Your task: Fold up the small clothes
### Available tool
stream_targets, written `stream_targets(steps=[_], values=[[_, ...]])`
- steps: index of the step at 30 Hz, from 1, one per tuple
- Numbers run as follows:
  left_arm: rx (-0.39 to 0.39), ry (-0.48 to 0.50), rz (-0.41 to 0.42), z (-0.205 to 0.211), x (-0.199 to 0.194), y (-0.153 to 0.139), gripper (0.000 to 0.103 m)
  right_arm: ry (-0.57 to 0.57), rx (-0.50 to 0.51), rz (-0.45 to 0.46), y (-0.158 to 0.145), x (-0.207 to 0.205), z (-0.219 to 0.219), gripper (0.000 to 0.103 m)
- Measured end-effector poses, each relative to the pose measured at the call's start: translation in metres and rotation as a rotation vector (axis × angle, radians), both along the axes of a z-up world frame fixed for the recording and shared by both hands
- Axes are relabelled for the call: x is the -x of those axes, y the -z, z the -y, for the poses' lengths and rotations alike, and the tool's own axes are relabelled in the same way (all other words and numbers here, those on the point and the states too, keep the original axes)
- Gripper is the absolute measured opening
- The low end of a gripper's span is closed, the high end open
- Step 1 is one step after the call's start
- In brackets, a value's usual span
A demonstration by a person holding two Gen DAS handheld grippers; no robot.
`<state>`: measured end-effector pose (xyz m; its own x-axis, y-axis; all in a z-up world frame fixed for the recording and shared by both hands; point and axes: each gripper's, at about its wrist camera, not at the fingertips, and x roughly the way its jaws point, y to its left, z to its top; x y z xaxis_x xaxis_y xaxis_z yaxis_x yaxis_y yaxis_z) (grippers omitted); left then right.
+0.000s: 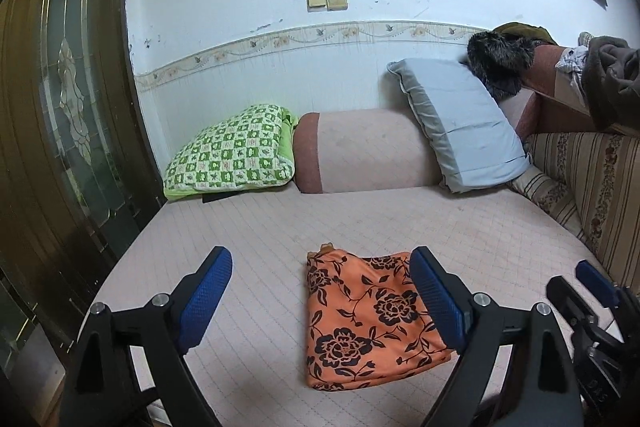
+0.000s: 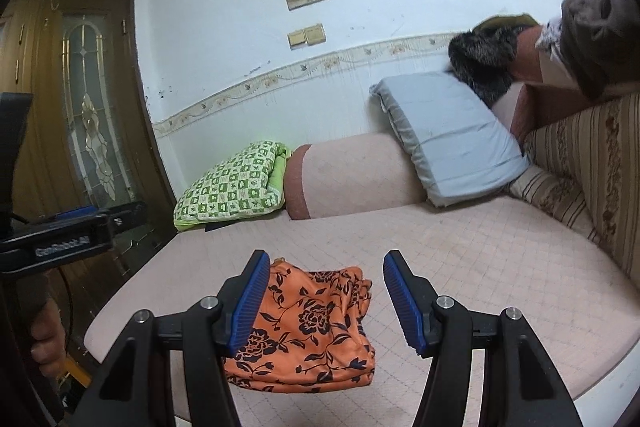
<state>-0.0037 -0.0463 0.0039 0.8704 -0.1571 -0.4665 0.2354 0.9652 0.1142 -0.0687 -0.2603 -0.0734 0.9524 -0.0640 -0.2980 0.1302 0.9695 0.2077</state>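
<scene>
An orange garment with a black flower print [image 1: 360,323] lies folded into a small stack on the pink quilted sofa seat [image 1: 248,227]. It also shows in the right wrist view [image 2: 312,331]. My left gripper [image 1: 320,291] is open and empty, held above the seat with the garment between and under its blue fingers. My right gripper [image 2: 326,291] is open and empty, just above the garment's right part. The right gripper also shows at the right edge of the left wrist view [image 1: 592,291]. The left gripper's body shows at the left edge of the right wrist view [image 2: 72,235].
A green checked cushion [image 1: 232,151], a pink bolster [image 1: 364,151] and a grey-blue pillow [image 1: 460,127] lean at the back of the seat. A striped backrest [image 1: 592,183] runs along the right, with dark clothes [image 1: 500,63] on top. A wooden door [image 1: 60,107] stands left.
</scene>
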Motion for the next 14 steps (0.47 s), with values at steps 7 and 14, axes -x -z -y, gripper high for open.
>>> stream_targets(steps=[7,14], values=[[-0.068,0.036,0.174,0.011,0.035,-0.017,0.091,0.018,0.008,0.039,-0.021,0.02,0.0,0.064],[-0.024,0.105,0.253,0.013,0.053,-0.03,0.091,0.001,0.007,0.019,-0.018,0.019,-0.002,0.064]])
